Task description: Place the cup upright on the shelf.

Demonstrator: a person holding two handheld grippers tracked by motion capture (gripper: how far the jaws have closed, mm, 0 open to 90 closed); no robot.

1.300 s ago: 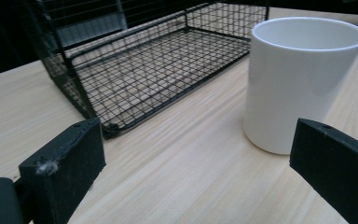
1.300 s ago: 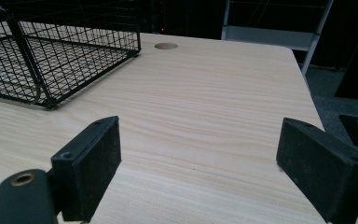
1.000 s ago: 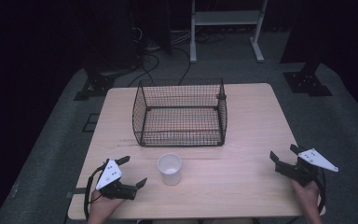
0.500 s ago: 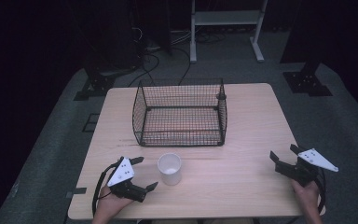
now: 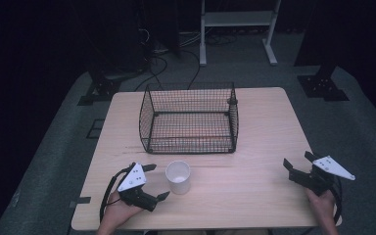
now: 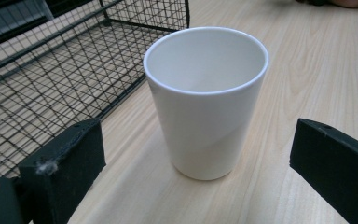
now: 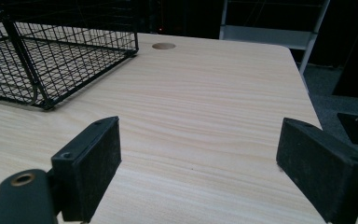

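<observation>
A white cup (image 5: 178, 176) stands upright and empty on the wooden table (image 5: 254, 147), just in front of a black wire basket (image 5: 189, 118). My left gripper (image 5: 156, 182) is open at the cup's left, its jaws pointing at it. In the left gripper view the cup (image 6: 207, 98) stands close ahead between the two spread jaws, touching neither, with the basket (image 6: 51, 70) behind it at the left. My right gripper (image 5: 298, 165) is open near the table's right front corner, with nothing between its fingers.
The basket (image 7: 32, 56) is empty and sits at the table's middle back. A round hole (image 7: 163, 46) marks the tabletop beyond it. A white metal stand (image 5: 237, 22) and cables lie on the floor behind the table.
My left gripper has moved right and forward, closing in on the white cup. The right gripper has stayed in place.
</observation>
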